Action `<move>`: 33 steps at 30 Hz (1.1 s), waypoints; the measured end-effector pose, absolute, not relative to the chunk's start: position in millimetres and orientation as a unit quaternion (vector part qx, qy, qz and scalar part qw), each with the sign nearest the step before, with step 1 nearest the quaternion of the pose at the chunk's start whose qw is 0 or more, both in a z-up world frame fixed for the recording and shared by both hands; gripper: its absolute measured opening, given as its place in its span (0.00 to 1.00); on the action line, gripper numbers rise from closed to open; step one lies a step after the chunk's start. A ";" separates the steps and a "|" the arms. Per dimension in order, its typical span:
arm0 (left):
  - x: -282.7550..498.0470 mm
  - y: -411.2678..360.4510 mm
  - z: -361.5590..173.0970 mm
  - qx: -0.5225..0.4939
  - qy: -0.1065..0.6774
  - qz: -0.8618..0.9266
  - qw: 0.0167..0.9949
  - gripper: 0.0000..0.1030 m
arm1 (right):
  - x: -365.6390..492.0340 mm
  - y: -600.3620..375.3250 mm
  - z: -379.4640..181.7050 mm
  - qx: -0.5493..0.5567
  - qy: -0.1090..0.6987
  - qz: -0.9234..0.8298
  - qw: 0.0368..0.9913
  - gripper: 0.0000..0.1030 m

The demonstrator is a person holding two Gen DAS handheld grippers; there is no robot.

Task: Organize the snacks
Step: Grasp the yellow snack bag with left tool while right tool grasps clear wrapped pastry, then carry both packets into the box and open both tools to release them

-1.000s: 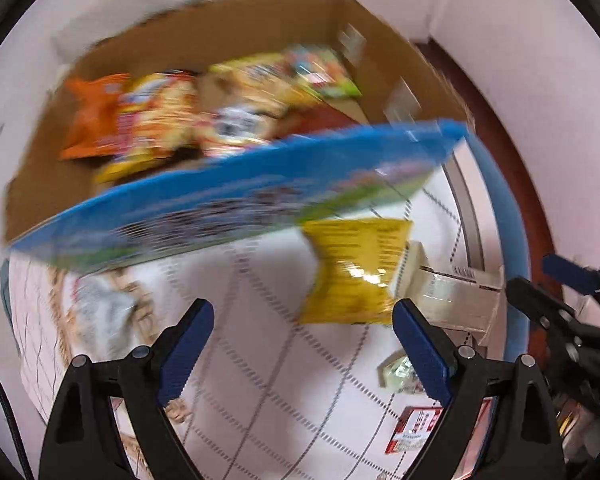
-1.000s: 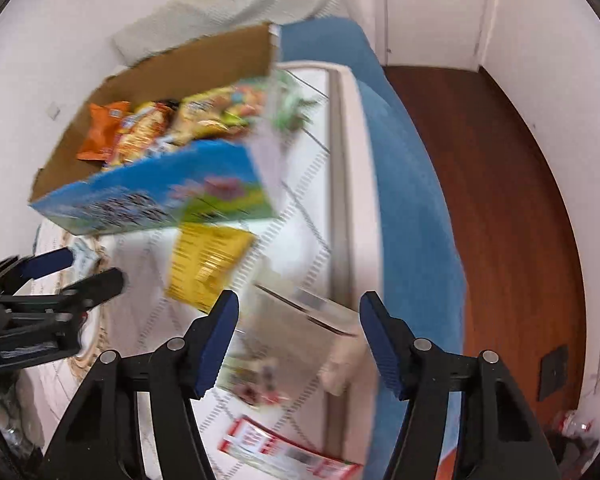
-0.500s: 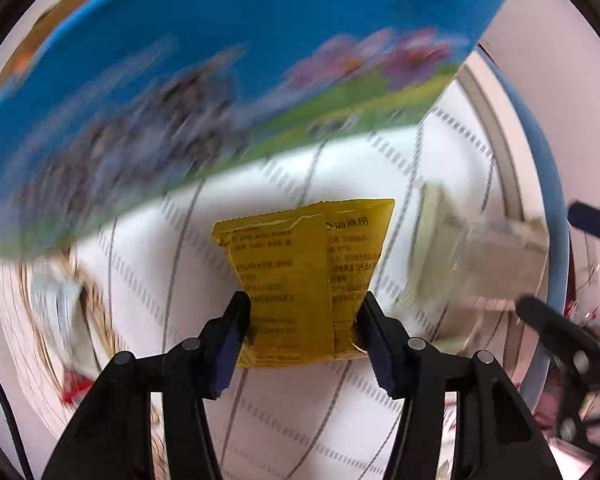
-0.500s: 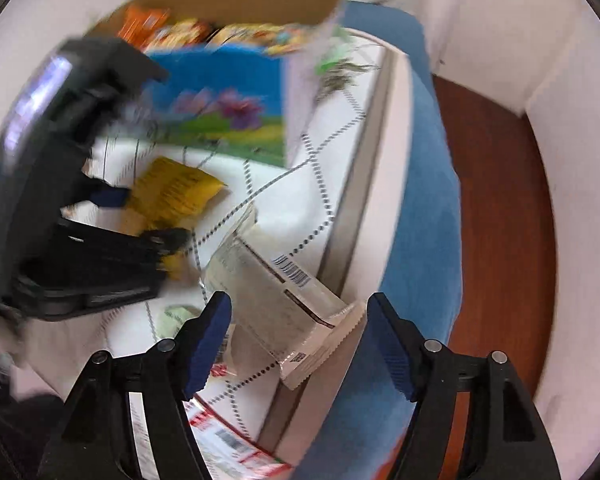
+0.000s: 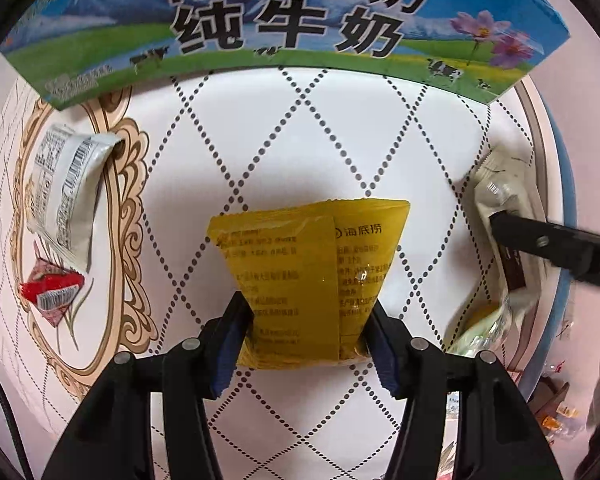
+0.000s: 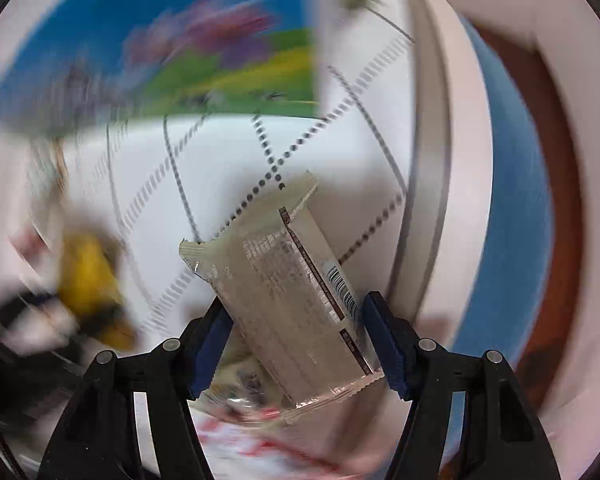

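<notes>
My left gripper (image 5: 308, 308) points down at the white patterned tablecloth (image 5: 284, 148). A yellow snack packet (image 5: 300, 248) is pinched at its lower part between the blue pads, and the jaws are opening slightly. My right gripper (image 6: 294, 304) straddles a beige packet with a barcode (image 6: 292, 300) that lies tilted near the table's right edge. Its jaws are closing, with the pads at the packet's edges and no squeeze visible. The left wrist view shows that beige packet (image 5: 504, 184) under a black right finger (image 5: 540, 240). A blue and green milk carton box (image 5: 284, 20) stands just beyond.
A white packet with a barcode (image 5: 64, 192) and a small red packet (image 5: 50, 292) lie at the left. A pale green packet (image 5: 476, 328) lies by the beige one. The table's blue rim (image 6: 512, 200) and wooden floor (image 6: 560, 208) are at the right.
Both grippers have dropped toward the table. The left one closed from wide open onto the yellow packet. The right one came down around the beige packet.
</notes>
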State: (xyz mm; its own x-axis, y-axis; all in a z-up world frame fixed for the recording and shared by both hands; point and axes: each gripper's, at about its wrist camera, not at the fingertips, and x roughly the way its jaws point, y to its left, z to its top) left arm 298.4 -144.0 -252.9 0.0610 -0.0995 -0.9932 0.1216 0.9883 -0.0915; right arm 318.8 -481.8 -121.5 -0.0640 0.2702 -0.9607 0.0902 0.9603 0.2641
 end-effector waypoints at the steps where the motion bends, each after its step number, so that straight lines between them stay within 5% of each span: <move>1: 293.5 -142.4 -257.3 0.007 0.681 -0.076 0.728 0.55 | 316.8 -488.4 -122.6 0.166 0.727 0.063 0.663 0.66; 4: 292.8 -139.1 -270.3 0.002 0.688 -0.075 0.722 0.58 | 309.2 -493.8 -123.5 0.193 0.728 0.063 0.654 0.68; 11: 302.5 -143.0 -286.1 -0.012 0.695 -0.070 0.715 0.65 | 297.3 -457.9 -101.3 0.032 0.693 0.083 0.715 0.71; 13: 302.4 -142.5 -285.5 -0.012 0.697 -0.070 0.714 0.65 | 295.8 -450.4 -102.7 0.001 0.686 0.081 0.723 0.59; 20: 318.2 -144.0 -257.9 -0.034 0.702 -0.071 0.708 0.65 | 295.8 -480.9 -106.8 0.202 0.702 0.063 0.680 0.57; 25: 321.9 -137.9 -254.7 -0.047 0.694 -0.069 0.715 0.65 | 297.6 -467.5 -105.1 0.127 0.701 0.070 0.698 0.57; 28: 319.8 -139.3 -247.8 -0.047 0.683 -0.069 0.726 0.46 | 292.9 -453.9 -107.4 0.108 0.697 0.067 0.706 0.56; 33: 317.8 -138.6 -219.8 -0.039 0.669 -0.083 0.738 0.42 | 279.4 -440.6 -97.5 0.111 0.684 0.064 0.718 0.55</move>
State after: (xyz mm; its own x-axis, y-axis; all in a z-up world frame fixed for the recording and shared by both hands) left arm 317.8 -138.6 -219.8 0.0918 -0.1746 -0.9803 0.0709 0.9832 -0.1685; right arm 279.4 -440.6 -97.5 0.0566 0.2432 -0.9683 0.0591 0.9674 0.2464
